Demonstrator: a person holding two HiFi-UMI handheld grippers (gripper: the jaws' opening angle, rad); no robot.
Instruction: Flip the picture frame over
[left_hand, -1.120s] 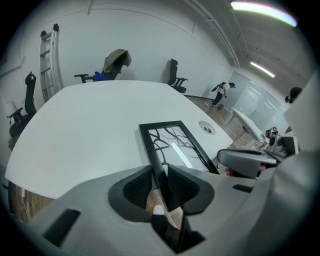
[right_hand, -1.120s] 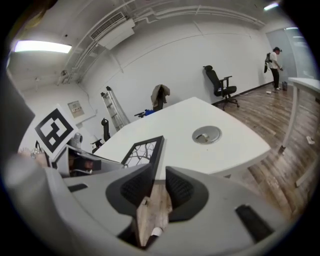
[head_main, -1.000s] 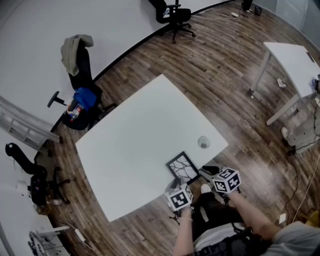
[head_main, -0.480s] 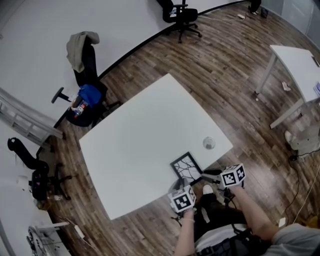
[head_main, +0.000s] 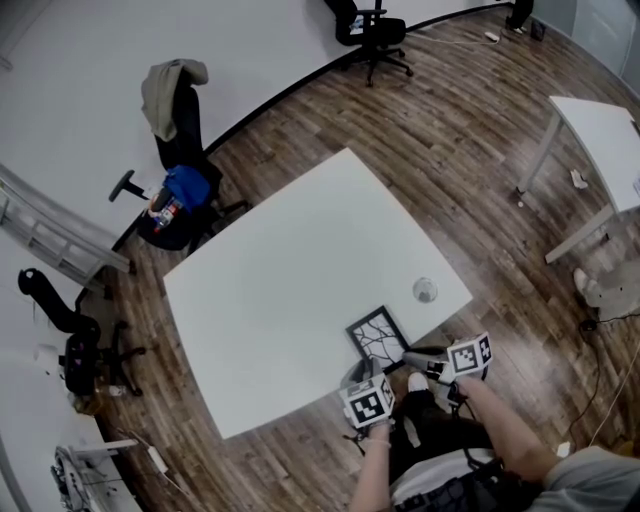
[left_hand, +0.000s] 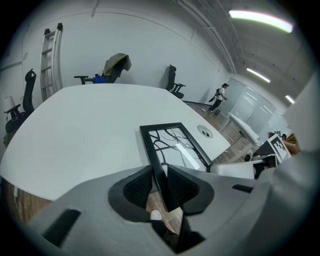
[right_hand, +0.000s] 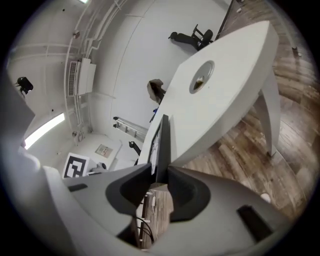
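Black picture frame (head_main: 377, 333) lies face up at the white table's (head_main: 290, 280) near edge; left gripper (head_main: 362, 370) pinches its near corner; right gripper (head_main: 408, 357) has just been closing onto its side edge, so the flip can likely begin.

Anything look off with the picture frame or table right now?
Nothing spilled or damaged. The picture frame overhangs the table's near edge, clamped there by the left hand-held gripper and the right hand-held gripper, whose jaws have just been closing.
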